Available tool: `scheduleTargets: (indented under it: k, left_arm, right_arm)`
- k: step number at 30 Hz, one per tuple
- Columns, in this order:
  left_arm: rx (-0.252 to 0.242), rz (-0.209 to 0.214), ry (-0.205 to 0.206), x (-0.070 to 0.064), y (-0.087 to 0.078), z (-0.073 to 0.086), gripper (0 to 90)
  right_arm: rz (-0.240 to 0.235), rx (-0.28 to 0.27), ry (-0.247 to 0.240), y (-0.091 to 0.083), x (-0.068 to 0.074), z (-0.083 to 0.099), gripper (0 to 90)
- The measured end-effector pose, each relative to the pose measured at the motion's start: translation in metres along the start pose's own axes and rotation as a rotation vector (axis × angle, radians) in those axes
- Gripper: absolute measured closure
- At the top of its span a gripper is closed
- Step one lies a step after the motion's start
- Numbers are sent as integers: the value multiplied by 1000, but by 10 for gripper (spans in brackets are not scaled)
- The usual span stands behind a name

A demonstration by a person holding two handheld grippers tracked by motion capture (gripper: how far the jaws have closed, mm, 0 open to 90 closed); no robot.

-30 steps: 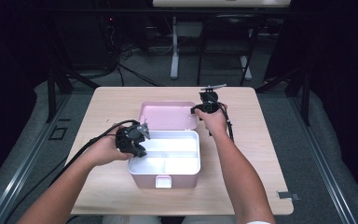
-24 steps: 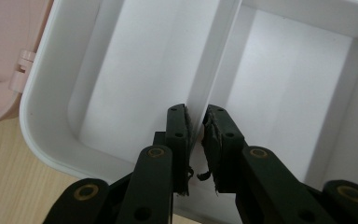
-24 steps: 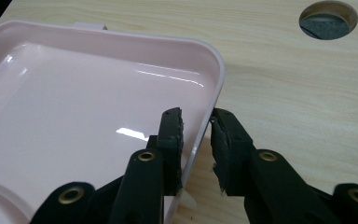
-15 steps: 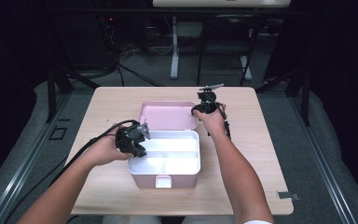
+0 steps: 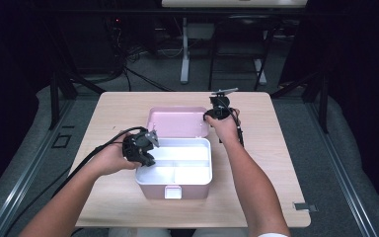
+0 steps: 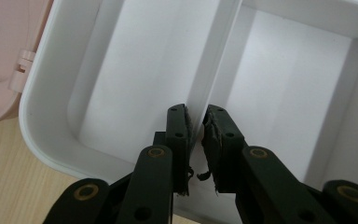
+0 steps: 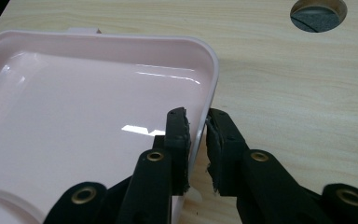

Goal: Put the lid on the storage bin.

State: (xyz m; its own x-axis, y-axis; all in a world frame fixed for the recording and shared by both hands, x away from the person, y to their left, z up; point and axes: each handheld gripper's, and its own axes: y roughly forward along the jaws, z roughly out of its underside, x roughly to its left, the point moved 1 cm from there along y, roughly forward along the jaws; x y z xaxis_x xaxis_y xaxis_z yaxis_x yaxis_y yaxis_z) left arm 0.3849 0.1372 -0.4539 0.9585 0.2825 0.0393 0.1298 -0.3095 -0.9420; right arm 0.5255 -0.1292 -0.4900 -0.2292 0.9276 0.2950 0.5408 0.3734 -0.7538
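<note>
Nothing moved since earlier frame: left gripper [image 6: 195, 128] clamps white tray divider [image 6: 214, 70] of box [image 5: 175, 170]; right gripper [image 7: 196, 128] pinches pink lid [image 7: 98, 112] edge, table [image 7: 284, 93] beneath.

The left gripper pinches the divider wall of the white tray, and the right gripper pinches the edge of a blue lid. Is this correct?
Not quite: the lid is pink, not blue, as the right gripper view shows. The right gripper does pinch its edge, and the left gripper pinches the divider wall of the white tray.
</note>
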Motion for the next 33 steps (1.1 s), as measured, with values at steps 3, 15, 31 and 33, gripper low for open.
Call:
scheduleTargets:
  k: [3, 15, 31, 33]
  left_arm:
    - [1, 1, 0, 0, 0, 0, 799]
    - [-2, 3, 0, 0, 0, 0, 799]
    - [-4, 4, -2, 0, 0, 1, 799]
    - [-4, 3, -2, 0, 0, 1, 799]
  right_arm:
    - [1, -3, 5, -1, 1, 0, 797]
    - [-5, -21, 22, -7, 3, -2, 816]
    - [20, -64, 12, -22, 11, -7, 843]
    - [22, -75, 10, -23, 13, -7, 845]
